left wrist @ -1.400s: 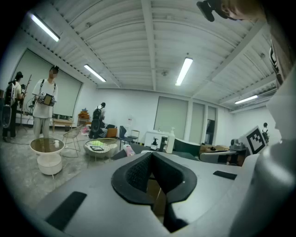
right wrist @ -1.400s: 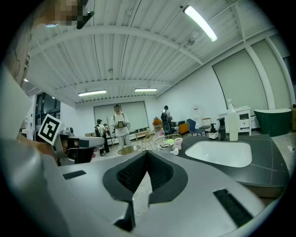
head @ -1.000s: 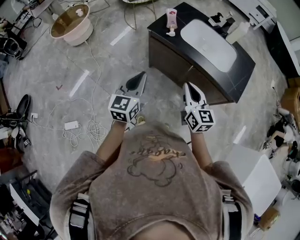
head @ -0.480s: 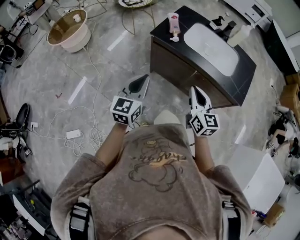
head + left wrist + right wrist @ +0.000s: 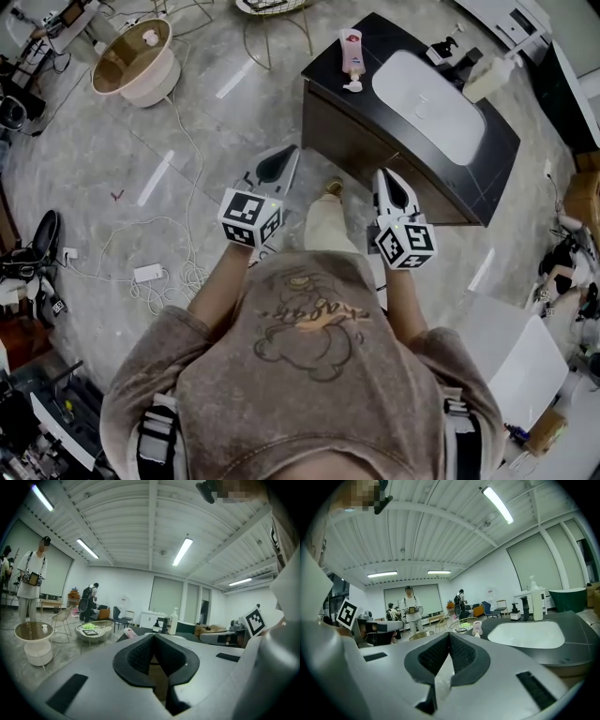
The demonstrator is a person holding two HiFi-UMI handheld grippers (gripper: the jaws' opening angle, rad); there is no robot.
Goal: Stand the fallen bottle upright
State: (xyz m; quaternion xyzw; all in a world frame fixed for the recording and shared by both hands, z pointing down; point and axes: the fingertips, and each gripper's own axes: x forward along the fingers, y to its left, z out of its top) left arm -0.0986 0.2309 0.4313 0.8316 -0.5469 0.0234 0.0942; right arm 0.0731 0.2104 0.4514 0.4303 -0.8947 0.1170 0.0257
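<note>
Head view, from the left: a round beige tub (image 5: 131, 58) stands on the grey marble floor (image 5: 112, 150), with white cables (image 5: 178, 258) trailing across the floor below it.

The left tool (image 5: 281, 157) is held out in front of the person's chest, its marker cube (image 5: 248, 217) toward the body. In the left gripper view the left tool (image 5: 153, 639) has its dark pads pressed together at the tips, with nothing between them.

Beyond both tools, the pink plastic bottle with a white cap (image 5: 352, 52) lies on the near left corner of the black tabletop (image 5: 326, 64), cap toward the front edge. It is well apart from either tool and touched by neither.

The right tool (image 5: 386, 180) points toward the front of the dark cabinet, level with the left one. The right gripper view shows the right tool (image 5: 449, 637) closed as well, gripping nothing, with the pink bottle (image 5: 477, 628) small in the distance just right of its tips.

Further right, a white oval basin (image 5: 427, 94) is sunk into the tabletop, and a white pump bottle (image 5: 487, 77) stands at its far side.
</note>
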